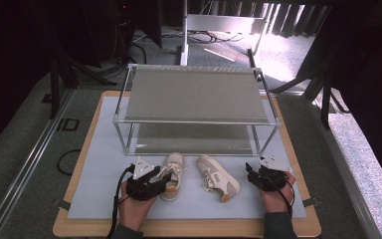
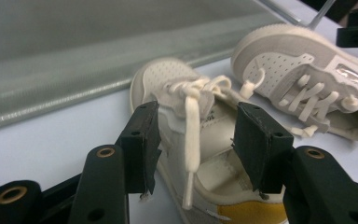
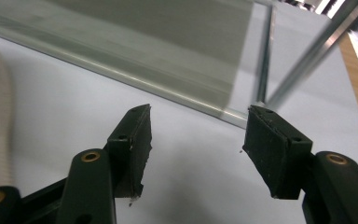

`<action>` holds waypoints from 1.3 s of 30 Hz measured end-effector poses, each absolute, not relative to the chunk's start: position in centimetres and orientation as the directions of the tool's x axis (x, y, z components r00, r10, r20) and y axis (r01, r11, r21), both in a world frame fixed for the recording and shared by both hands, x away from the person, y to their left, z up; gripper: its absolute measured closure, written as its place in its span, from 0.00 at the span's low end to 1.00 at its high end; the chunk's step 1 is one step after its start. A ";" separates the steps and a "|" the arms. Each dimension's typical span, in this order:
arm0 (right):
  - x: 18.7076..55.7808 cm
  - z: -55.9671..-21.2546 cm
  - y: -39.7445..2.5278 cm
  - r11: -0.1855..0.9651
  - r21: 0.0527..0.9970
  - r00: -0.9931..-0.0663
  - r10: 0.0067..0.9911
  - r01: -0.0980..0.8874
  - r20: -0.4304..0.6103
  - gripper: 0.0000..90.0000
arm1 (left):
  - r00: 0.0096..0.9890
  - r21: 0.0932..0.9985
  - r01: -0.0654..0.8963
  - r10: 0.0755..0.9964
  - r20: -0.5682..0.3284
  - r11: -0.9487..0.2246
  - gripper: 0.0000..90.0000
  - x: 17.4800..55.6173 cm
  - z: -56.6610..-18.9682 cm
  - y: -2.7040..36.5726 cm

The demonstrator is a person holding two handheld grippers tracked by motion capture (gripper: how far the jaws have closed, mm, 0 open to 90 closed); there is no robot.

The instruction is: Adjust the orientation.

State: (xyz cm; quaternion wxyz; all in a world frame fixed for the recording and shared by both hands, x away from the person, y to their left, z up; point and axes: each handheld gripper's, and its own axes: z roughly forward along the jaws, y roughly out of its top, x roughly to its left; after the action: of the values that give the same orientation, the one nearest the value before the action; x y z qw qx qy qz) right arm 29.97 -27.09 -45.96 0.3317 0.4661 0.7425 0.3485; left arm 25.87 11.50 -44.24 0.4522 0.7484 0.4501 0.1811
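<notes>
High view showed both shoes (image 1: 196, 177) on the tabletop (image 1: 99, 199), rack (image 1: 194, 107) bare; left gripper (image 1: 160, 180) fingers straddled one shoe unclosed, right gripper (image 1: 249, 171) fingers open, empty.

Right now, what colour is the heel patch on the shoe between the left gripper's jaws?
Mustard yellow, on the off-white left shoe; the left gripper view shows it best.
</notes>
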 end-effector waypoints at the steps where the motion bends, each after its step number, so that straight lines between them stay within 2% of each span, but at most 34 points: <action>1: 29.9 -45.8 -26.9 0.324 0.829 -0.356 0.920 0.456 -0.164 0.45 | 0.534 0.847 0.498 0.835 -0.134 -0.183 0.54 25.8 -44.2 11.6; 6: 29.2 -45.0 -26.1 0.327 0.840 -0.416 0.899 0.433 -0.135 0.46 | 0.562 0.880 0.439 0.820 -0.114 -0.178 0.51 25.7 -44.2 12.0; 11: 28.5 -44.2 -25.1 0.344 0.847 -0.475 0.871 0.406 -0.126 0.46 | 0.570 0.875 0.450 0.812 -0.127 -0.179 0.50 25.9 -44.4 12.0; 20: 27.9 -44.0 -23.9 0.355 0.852 -0.560 0.824 0.383 -0.092 0.55 | 0.587 0.872 0.450 0.799 -0.128 -0.191 0.50 25.9 -44.7 11.7; 26: 27.2 -43.3 -23.1 0.368 0.860 -0.595 0.798 0.352 -0.098 0.57 | 0.601 0.876 0.441 0.789 -0.124 -0.198 0.50 25.8 -44.7 11.5; 39: 25.8 -43.0 -20.7 0.425 0.857 -0.674 0.727 0.290 -0.132 0.53 | 0.600 0.877 0.438 0.790 -0.122 -0.198 0.50 25.8 -44.7 11.5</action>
State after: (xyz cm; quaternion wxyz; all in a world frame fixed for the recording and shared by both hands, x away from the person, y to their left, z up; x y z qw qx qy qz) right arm 25.77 -20.73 -43.02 0.2516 0.3155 0.8058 0.4334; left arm 25.75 11.49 -44.72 0.4843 0.7521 0.4083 0.1820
